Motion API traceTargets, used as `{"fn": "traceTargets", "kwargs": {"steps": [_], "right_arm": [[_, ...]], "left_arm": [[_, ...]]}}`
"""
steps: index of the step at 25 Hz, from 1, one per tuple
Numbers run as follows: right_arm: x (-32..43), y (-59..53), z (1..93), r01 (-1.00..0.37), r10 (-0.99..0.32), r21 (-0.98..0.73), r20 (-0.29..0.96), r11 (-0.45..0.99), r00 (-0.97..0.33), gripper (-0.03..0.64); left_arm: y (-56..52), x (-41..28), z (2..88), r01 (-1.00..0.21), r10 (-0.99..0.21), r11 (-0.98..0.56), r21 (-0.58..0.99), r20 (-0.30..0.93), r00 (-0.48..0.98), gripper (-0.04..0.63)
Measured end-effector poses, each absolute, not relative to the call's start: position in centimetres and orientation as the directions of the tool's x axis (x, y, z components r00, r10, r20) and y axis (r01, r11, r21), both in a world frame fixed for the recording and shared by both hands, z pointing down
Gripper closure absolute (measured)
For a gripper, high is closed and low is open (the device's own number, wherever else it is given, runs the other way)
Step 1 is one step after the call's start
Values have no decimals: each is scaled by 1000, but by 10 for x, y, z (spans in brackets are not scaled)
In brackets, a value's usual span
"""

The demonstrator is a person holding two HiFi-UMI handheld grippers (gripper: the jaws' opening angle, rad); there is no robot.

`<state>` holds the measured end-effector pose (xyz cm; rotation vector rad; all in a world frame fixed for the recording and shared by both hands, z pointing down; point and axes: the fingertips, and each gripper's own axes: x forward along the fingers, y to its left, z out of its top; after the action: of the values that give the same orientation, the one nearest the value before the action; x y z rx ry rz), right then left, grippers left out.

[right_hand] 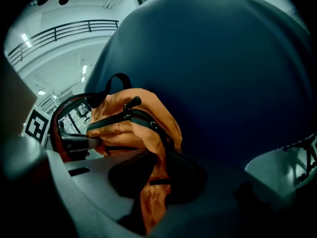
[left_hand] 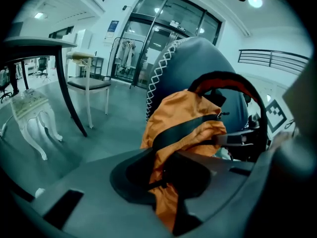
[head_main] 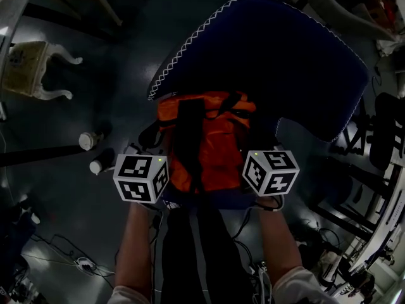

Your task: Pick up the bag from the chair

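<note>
We see the orange bag point(head_main: 212, 141) on the seat of the dark blue chair point(head_main: 285, 49), leaning against the chair's backrest. Our left gripper point(left_hand: 166, 182) is clamped on a fold of the bag's fabric at the seat's front edge. Our right gripper point(right_hand: 153, 182) pinches another fold beside it, with cloth squeezed between both pairs of fingers.

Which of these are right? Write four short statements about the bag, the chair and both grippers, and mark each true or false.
1. The bag is mostly orange. True.
2. The bag lies on the floor. False: it sits on the blue chair.
3. The left gripper has bag fabric pinched between its jaws. True.
4. The right gripper is open and empty. False: its jaws are also closed on a fold of the bag.
</note>
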<state>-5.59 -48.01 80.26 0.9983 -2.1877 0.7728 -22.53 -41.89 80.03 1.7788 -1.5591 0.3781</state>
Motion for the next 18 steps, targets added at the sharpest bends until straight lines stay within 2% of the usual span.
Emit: {"fn": "traceTargets", "kwargs": {"steps": [5,18], "right_arm": [[-50,-467,788,-804,-453,-262,715,534,-533,552],[-25,-404,712,-828,-474,-312,703,466,-531,560]], "left_arm": [[-404,-213,786,-945,-721,-8,327,653,232,539],[-348,-186,704,-947,-706,-23,322,665,243,549]]}}
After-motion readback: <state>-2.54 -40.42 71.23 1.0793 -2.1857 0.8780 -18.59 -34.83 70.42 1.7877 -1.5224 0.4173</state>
